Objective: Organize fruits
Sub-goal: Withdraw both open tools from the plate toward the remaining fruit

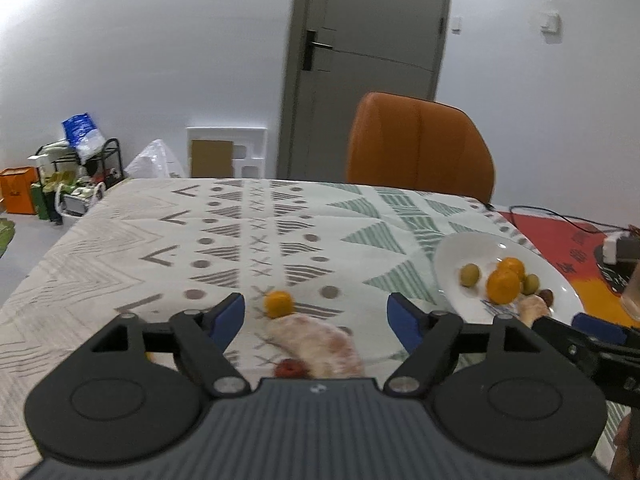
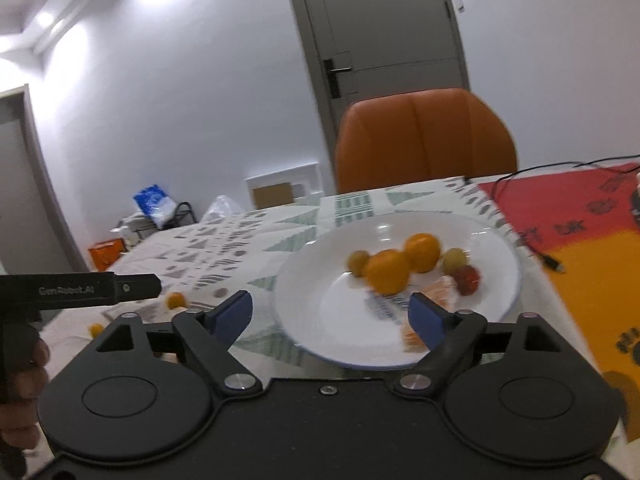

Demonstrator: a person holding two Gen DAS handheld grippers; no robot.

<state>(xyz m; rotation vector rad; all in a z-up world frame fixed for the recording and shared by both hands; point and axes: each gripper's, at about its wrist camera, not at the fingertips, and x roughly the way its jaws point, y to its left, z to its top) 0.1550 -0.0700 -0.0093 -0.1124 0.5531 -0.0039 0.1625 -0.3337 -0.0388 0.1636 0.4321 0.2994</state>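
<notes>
Jaws on both grippers are standing spread with nothing pinched: the left gripper [image 1: 316,320] is hovering over loose fruit on the bench [image 1: 160,240], the right gripper [image 2: 332,316] over the near rim of the white plate [image 2: 304,280]. Just ahead of the left jaws a small orange kumquat [image 1: 279,303] is lying beside a pale pomelo-like peeled segment [image 1: 320,340] and a red jujube [image 1: 289,369]. The plate is already carrying two oranges [image 2: 387,271], green-yellow fruits [image 2: 455,260], a red fruit [image 2: 467,279] and a citrus wedge [image 2: 440,290]. The kumquat looks light, round and prone to rolling, so pinching across its middle seems best; the segment looks soft, needing gentle pressure.
</notes>
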